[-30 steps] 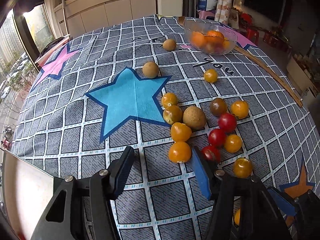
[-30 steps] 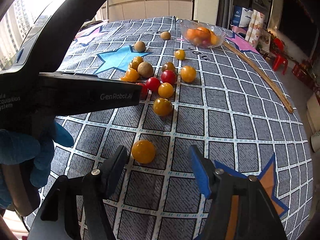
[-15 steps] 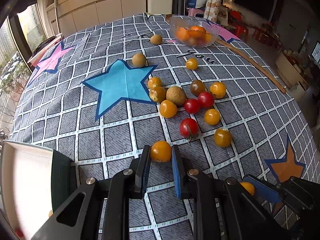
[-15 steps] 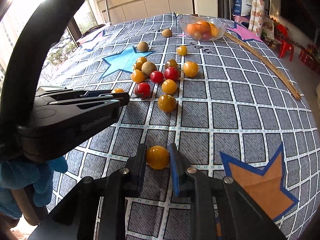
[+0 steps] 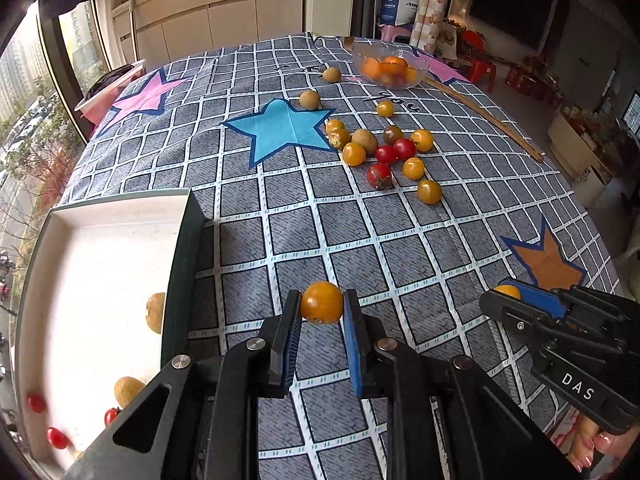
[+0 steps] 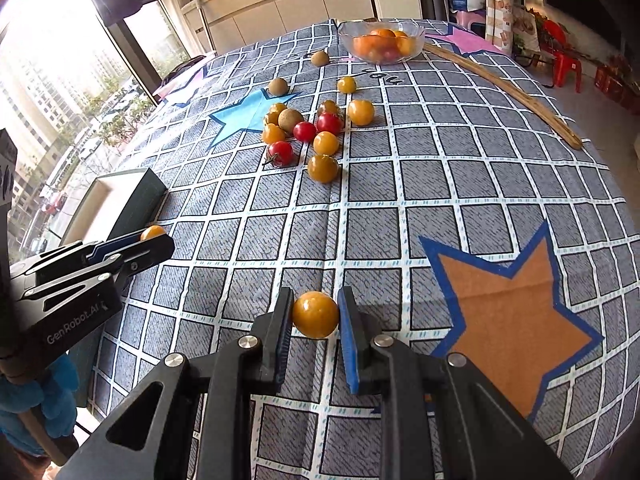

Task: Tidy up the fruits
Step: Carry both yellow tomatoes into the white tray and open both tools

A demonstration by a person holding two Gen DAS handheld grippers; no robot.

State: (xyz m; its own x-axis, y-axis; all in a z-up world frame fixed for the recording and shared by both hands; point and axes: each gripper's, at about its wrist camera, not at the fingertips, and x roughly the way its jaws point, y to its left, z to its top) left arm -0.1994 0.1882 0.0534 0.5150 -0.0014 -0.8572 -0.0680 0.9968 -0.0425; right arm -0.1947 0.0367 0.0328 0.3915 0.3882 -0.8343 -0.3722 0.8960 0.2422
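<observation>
Checked cloth covers the surface (image 5: 400, 240); your left tongs (image 5: 321, 316) grip an orange cherry tomato (image 5: 322, 303), your right tongs (image 6: 314, 322) a yellow one (image 6: 315, 314). Both hang clear for carrying; the white box (image 5: 100, 208) sits left of them.

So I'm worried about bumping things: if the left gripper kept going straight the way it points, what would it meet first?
Probably bare tablecloth. The left gripper, shut on an orange tomato, angles down at open cloth; the tray sits off to its left.
</observation>
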